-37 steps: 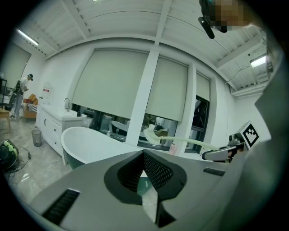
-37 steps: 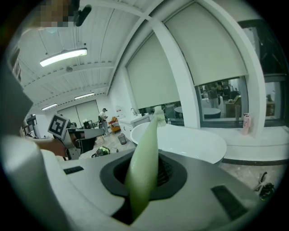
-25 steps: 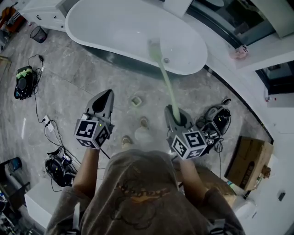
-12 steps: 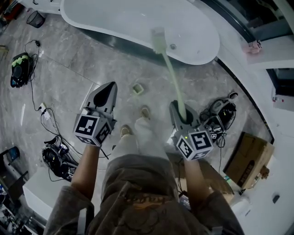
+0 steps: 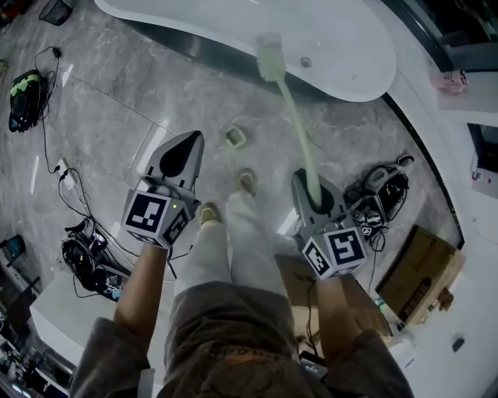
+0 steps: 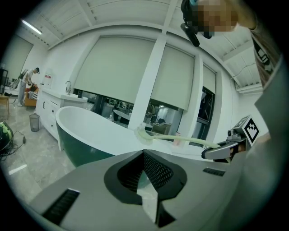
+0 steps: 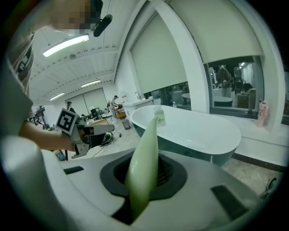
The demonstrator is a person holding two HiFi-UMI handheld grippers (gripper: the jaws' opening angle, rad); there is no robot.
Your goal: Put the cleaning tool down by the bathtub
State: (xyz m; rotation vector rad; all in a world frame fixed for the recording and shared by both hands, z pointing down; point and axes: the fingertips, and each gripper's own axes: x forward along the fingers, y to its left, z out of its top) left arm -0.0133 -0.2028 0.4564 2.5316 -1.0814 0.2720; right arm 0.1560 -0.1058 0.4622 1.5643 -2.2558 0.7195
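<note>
Two risks, I'd say. The large white oval bathtub with a dark green outer wall [image 5: 233,23] sits right under the brush head, so lowering carelessly could knock its rim or drop the tool inside rather than on the grey marble floor [image 5: 117,101] beside it. My right tongs [image 5: 310,186] clamp only the handle end of the long pale green plastic brush [image 5: 296,124], which could twist loose. My left tongs [image 5: 189,144] are closed and empty.

The bathtub [image 5: 233,23] is glossy, the floor [image 5: 117,101] polished stone, the cleaning tool [image 5: 299,136] smooth plastic.
</note>
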